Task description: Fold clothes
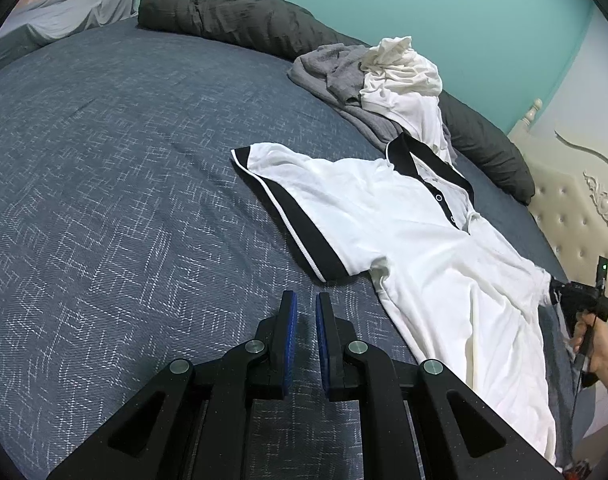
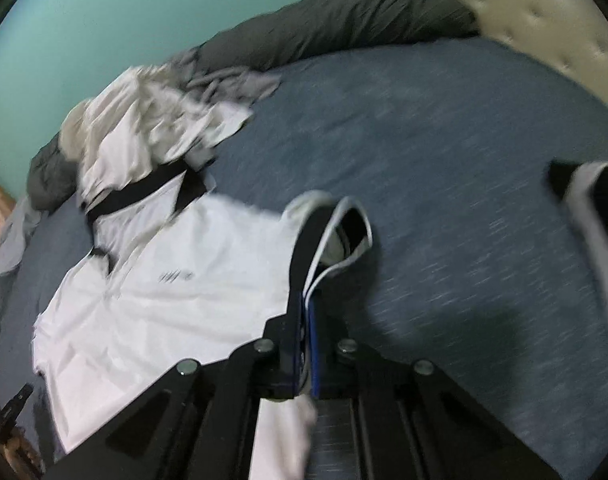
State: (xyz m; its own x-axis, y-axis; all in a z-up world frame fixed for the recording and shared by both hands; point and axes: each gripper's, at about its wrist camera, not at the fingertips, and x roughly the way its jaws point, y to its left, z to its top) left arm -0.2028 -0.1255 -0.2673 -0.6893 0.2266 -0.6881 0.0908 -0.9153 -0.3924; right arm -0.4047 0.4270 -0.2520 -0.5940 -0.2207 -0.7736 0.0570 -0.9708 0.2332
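Left wrist view: the left gripper [image 1: 306, 308] hovers over the blue bedspread [image 1: 124, 184], blue pads nearly together with only a narrow gap and nothing between them. The white polo shirt [image 1: 420, 248] lies flat just to its right, collar toward the far side (a pile of clothes [image 1: 376, 80] sits beyond it).

Right wrist view, pretty blurry: the right gripper [image 2: 308, 300] is clamped on the shirt's black-trimmed sleeve [image 2: 336, 232], lifting it off the bedspread.
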